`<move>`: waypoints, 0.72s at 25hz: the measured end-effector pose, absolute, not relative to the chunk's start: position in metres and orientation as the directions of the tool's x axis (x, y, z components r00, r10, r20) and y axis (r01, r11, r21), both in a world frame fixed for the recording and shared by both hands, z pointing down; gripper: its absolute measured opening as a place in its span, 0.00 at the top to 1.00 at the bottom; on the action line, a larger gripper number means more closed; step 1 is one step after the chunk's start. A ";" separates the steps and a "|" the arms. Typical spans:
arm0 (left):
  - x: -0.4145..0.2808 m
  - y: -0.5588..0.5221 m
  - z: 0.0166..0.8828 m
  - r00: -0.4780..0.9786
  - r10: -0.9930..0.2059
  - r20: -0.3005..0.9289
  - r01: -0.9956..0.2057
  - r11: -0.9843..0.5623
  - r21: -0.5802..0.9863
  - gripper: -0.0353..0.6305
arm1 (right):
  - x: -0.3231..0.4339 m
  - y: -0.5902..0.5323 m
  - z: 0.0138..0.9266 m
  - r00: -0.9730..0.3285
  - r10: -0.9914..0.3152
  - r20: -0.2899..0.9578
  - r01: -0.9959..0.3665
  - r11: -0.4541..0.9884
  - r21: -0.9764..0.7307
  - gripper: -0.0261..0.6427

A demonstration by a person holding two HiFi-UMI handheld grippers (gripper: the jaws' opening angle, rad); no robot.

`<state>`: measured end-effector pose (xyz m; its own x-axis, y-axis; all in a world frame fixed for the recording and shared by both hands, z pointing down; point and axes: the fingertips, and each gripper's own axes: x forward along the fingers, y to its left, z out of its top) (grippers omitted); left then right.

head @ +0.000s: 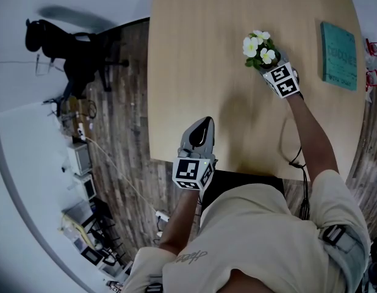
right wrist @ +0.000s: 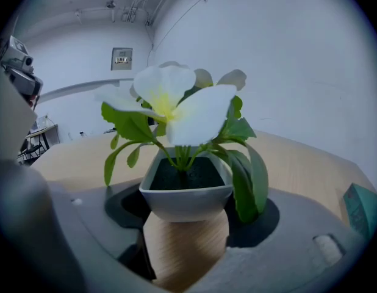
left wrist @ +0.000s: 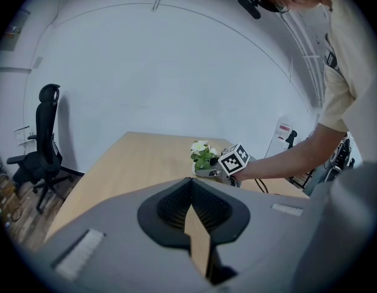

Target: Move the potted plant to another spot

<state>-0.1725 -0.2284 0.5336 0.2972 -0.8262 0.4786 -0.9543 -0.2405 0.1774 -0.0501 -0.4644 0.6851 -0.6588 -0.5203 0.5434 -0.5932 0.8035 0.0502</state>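
A pale wooden surface (head: 194, 72) fills the middle of the head view, with dark plank floor (head: 124, 102) to its left and a black office chair (head: 66, 47) by the white wall. A teal book (head: 339, 55) lies near the surface's right edge. Red items (head: 373, 47) beyond that edge are cut off and hard to make out.

From above you cannot see the pot itself. The white flowers of the potted plant (head: 260, 49) and the marker cube of your right gripper (head: 272, 69) cover it, and they cover the fingers there too. Your torso hides part of the near edge.

The potted plant stands in the far right part of the surface, left of the book and apart from it. In the right gripper view its grey pot (right wrist: 185, 188) sits between your fingers (right wrist: 124, 203), with the dark pads against both of its sides. Its base is hidden, so you cannot tell whether it rests on the surface.

Your left gripper (head: 204, 127) hovers over the near edge. Its fingers (left wrist: 170, 206) are closed tip to tip and hold nothing.
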 end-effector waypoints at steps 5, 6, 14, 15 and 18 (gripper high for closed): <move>-0.176 -0.220 0.530 0.309 -0.832 0.461 -0.950 -0.253 0.181 0.92 | -0.045 -0.447 0.668 -0.653 -0.536 0.535 -0.610 0.791 0.048 0.45; -0.177 -0.219 0.530 0.313 -0.833 0.456 -0.949 -0.258 0.180 0.93 | -0.044 -0.444 0.664 -0.651 -0.543 0.531 -0.615 0.787 0.051 0.46; -0.183 -0.208 0.528 0.364 -0.825 0.431 -0.931 -0.309 0.195 0.92 | -0.032 -0.395 0.621 -0.627 -0.608 0.487 -0.672 0.738 0.057 0.46; -0.182 -0.208 0.526 0.373 -0.823 0.428 -0.928 -0.320 0.191 0.93 | -0.028 -0.387 0.616 -0.623 -0.617 0.482 -0.679 0.731 0.059 0.46; -0.181 -0.205 0.523 0.398 -0.817 0.418 -0.917 -0.352 0.187 0.92 | -0.019 -0.363 0.605 -0.608 -0.639 0.471 -0.697 0.714 0.069 0.46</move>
